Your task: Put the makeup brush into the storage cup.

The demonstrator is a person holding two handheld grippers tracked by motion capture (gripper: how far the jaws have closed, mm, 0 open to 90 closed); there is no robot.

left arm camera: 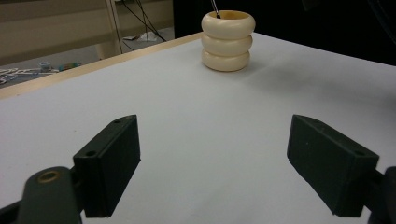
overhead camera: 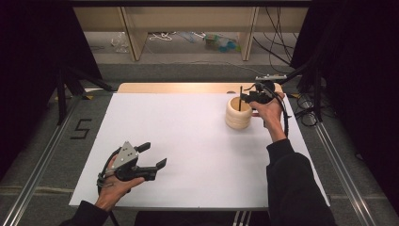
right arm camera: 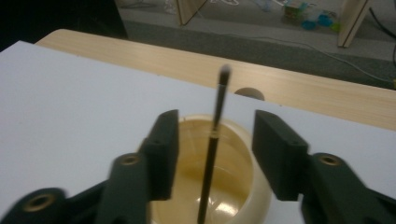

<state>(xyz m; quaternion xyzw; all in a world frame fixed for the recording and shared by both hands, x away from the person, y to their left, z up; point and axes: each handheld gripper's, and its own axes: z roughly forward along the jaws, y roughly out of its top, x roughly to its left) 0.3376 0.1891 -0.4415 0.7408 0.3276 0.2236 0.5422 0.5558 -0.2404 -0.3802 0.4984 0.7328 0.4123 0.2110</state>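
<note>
- My right claw point(right arm camera: 215, 154) sits at the far right of the white tabletop point(overhead camera: 188, 141), right over the cream-coloured holder of three stacked rounded rings point(overhead camera: 238, 113).
- Its jaws stand apart, one on each side of the thin black brush with a dark tip point(right arm camera: 212, 140) — neither pad looks to be touching the handle.
- The brush stands nearly upright between those jaws, its lower end down inside the holder's open mouth and its tip rising above the rim.
- I judge the brush as already lodged in the holder, so the placing looks done, or all but done.
- What is left for this claw, as I read it, is to draw up and back without knocking the handle.
- My left claw point(overhead camera: 153, 155) rests low over the near left of the tabletop, well apart from the holder — jaws wide open, nothing between them.
- From the left claw, the holder stands far ahead.
</note>
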